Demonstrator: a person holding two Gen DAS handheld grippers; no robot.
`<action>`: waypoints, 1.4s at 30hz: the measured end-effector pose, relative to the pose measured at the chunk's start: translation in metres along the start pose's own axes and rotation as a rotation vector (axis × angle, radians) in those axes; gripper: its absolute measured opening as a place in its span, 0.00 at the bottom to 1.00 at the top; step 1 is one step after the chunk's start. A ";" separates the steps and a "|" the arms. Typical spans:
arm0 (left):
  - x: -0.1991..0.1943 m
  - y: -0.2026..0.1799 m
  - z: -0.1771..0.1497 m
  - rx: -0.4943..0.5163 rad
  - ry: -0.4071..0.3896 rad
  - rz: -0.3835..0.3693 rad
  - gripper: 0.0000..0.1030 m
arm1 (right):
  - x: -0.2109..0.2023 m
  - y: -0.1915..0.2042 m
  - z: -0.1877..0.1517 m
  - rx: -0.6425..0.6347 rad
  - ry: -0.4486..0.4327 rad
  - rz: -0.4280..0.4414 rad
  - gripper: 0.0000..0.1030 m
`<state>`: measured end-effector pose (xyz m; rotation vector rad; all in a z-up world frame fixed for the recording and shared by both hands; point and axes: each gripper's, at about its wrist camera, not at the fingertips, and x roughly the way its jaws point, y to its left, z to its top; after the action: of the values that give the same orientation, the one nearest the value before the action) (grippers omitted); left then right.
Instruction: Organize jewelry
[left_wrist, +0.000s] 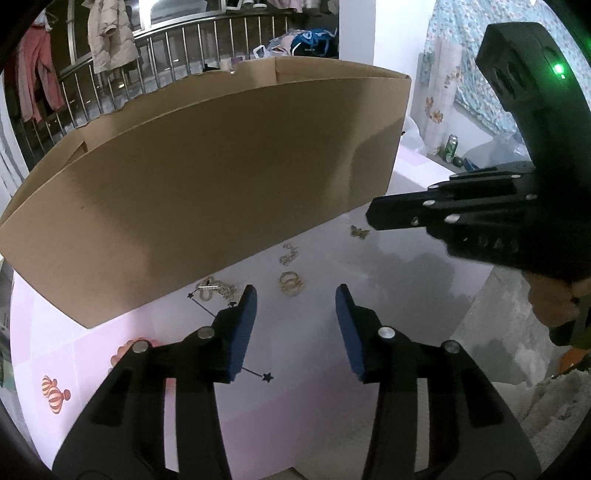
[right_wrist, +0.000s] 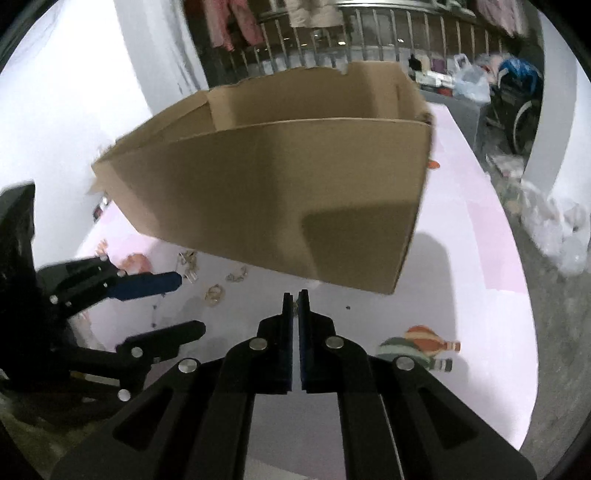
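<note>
rings (left_wrist: 291, 283) gold, stacked, flat beside cardboard box (left_wrist: 207, 177).

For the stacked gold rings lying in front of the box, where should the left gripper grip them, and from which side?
Take the gold rings across the outer edges of the stack, coming down from above and slightly from the near side. They lie flat on the table, overlapping, so only the rims offer purchase. The left gripper is open just short of them; the cardboard box blocks the far side.

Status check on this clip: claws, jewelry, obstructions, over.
Left claw open, empty, short of gold rings. Right claw shut, pinching a small piece, unclear what. Chains loose beside cardboard box. Path clear.
</note>
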<state>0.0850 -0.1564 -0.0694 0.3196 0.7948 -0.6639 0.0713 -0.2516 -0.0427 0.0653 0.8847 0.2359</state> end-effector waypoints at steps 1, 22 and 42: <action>0.000 0.000 0.000 0.000 -0.001 0.000 0.41 | 0.002 0.002 0.001 -0.020 0.005 -0.010 0.13; 0.002 -0.001 -0.001 -0.005 0.003 0.001 0.40 | 0.011 -0.004 0.005 -0.023 0.074 0.020 0.00; 0.018 0.002 0.012 -0.015 0.062 0.024 0.19 | -0.004 -0.011 0.000 0.031 0.034 0.053 0.00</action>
<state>0.1022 -0.1682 -0.0749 0.3372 0.8536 -0.6280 0.0710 -0.2636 -0.0411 0.1141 0.9212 0.2732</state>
